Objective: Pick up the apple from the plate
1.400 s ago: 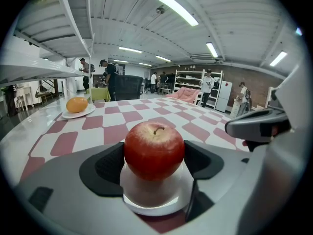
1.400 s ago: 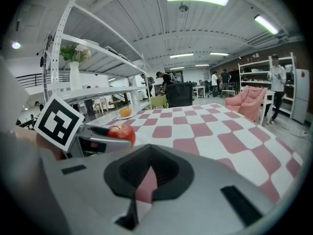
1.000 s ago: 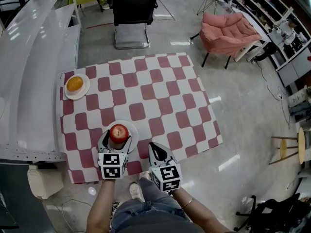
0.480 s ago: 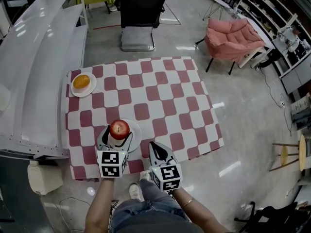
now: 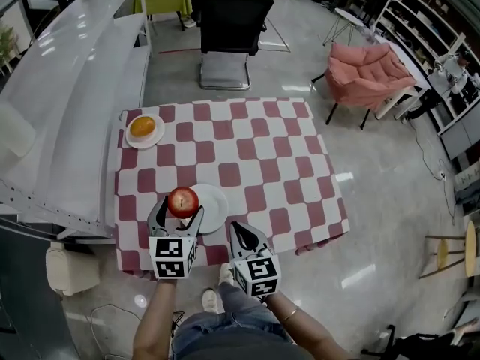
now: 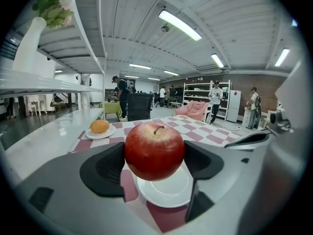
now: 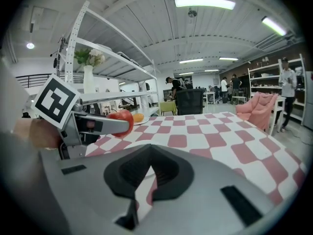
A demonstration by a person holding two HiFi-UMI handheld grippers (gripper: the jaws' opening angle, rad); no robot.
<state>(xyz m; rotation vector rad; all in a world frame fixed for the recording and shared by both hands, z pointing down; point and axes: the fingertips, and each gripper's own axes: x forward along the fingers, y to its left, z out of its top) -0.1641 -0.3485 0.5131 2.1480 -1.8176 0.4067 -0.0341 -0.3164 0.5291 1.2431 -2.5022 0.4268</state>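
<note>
We hold the apple [image 6: 154, 150] clamped between the jaws of the left gripper [image 5: 178, 212]. Over the last second it has come up off the plate [image 5: 216, 210]. It sat at the plate's centre; now the bare plate shows below it and to its right, with a clear gap between. We judge the pick-up essentially complete, with only a steady grip left to maintain. The right gripper [image 5: 245, 236] hangs just beside, at the near edge of the table [image 5: 259, 156], jaws together and empty.

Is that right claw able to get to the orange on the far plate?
Probably: the right gripper is empty, and only a low empty plate lies between it and the orange.
</note>
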